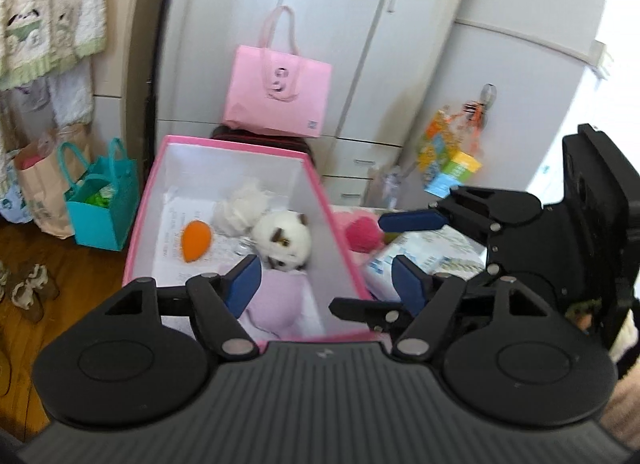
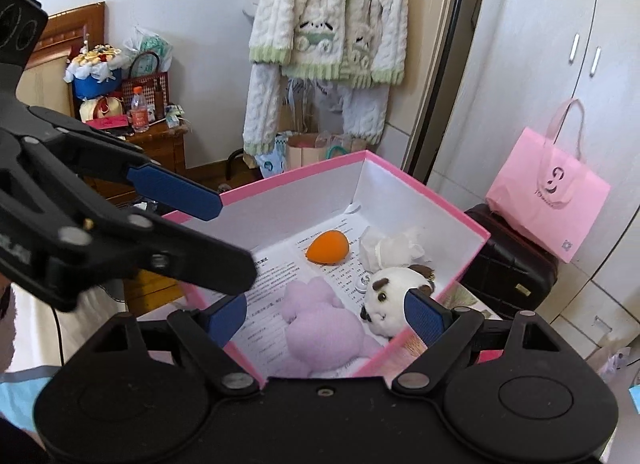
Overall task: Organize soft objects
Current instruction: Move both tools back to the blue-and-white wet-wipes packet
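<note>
A pink box (image 2: 404,179) with white inner walls sits open just ahead of both grippers, and the soft things lie on a printed sheet (image 2: 280,276) on its floor. In the right wrist view a lilac plush (image 2: 320,324) lies at the near end of the box, with a white-and-brown plush dog (image 2: 396,296) touching it at about 3 o'clock. A white mesh puff (image 2: 388,248) lies just beyond the dog at 12 o'clock, and an orange egg-shaped sponge (image 2: 327,247) sits beside the puff at 9 o'clock, apart from the lilac plush. Outside the box, in the left wrist view, a round pink soft thing (image 1: 362,234) lies just beside the box's wall at 3 o'clock, and a printed pack (image 1: 420,256) lies near it. The left gripper (image 1: 328,282) hangs over the near end of the box with its blue pads (image 1: 244,284) apart and nothing between them. The right gripper (image 2: 326,318) likewise hangs over the near rim, fingers spread wide and empty, the lilac plush seen below the gap. Each gripper shows in the other's view, also with fingers apart. Farther out, a pink paper bag (image 1: 276,91) stands at 12 o'clock before white wardrobe doors (image 1: 340,23), a teal bag (image 1: 102,207) stands on the wooden floor at 9 o'clock, and a cream knitted cardigan (image 2: 332,23) hangs on the wall.
</note>
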Available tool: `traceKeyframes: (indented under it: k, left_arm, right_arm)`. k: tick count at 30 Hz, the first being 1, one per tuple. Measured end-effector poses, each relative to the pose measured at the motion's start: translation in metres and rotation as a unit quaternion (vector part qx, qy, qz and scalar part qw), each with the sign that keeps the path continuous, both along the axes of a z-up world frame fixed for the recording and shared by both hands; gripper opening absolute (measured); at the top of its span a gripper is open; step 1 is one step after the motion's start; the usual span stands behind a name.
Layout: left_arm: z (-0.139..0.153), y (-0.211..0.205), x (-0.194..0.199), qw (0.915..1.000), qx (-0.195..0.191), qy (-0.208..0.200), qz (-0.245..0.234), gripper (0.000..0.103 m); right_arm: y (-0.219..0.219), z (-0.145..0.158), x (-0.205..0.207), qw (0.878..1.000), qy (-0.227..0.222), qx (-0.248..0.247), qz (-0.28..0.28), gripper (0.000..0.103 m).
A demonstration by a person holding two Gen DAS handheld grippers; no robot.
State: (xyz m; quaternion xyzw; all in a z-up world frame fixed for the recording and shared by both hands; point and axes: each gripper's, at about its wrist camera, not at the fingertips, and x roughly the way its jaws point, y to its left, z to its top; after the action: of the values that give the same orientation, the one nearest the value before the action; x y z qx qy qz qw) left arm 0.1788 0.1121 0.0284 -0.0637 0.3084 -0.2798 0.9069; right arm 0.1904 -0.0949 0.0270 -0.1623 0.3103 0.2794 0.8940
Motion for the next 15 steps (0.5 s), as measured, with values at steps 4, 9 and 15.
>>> traceKeyframes:
  k: [4, 9, 15]
  left_arm:
    - [0.007, -0.009, -0.022, 0.9997, -0.009, -0.003, -0.023, 0.073]
    - [0.011, -0.027, -0.046, 0.9987, -0.005, -0.022, -0.045, 0.076]
    - [0.002, -0.058, -0.059, 0.9976, -0.004, -0.014, -0.068, 0.076]
  right_arm:
    - [-0.023, 0.013, -0.023, 1.0, -0.007, 0.011, -0.002, 0.089]
    - [-0.064, 0.023, -0.043, 0.999, -0.004, 0.051, -0.015, 0.09]
    - [-0.111, 0.008, -0.056, 0.994, 0.004, 0.09, -0.059, 0.09]
